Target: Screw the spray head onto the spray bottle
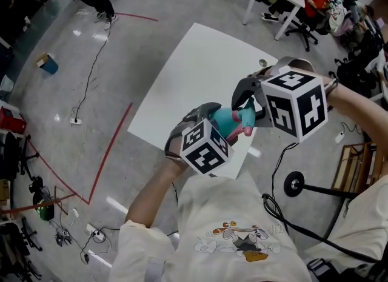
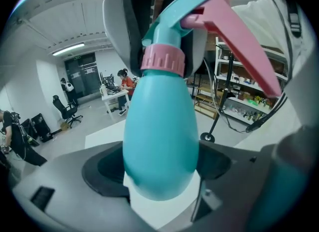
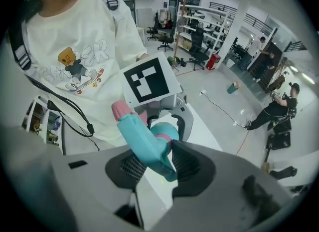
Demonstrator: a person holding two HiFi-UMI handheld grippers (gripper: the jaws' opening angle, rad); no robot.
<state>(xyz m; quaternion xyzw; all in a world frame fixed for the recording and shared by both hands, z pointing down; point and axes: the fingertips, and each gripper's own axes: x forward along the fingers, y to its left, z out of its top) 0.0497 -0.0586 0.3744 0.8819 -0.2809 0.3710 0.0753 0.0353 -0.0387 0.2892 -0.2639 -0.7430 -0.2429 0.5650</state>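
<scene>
Looking down through the head view, we see both tools held up in the air in front of the person's chest, above the near corner of a white rectangular table (image 1: 200,74). The left gripper (image 1: 205,118) carries a turquoise egg-shaped plastic spray bottle (image 1: 225,124), which lies almost on its side. The right gripper (image 1: 248,96) meets it from the other end, at the turquoise spray head (image 1: 245,116). In the left gripper view, the two grey jaws stand wide and press on both sides of the round body of the bottle, near its bottom, so the bottle is pinched between them. A pink ribbed collar (image 2: 163,60) sits on the neck of the bottle, and above it the spray head rises with its long pink trigger lever (image 2: 239,41) pointing to the right. The jaws of the right gripper close around the head from behind. In the right gripper view, the jaws stand partly closed and clamp the body of the spray head between their dark pads. The collar and the bottle show just beyond the head, and the person's white printed T-shirt (image 3: 75,41) fills the upper left.
</scene>
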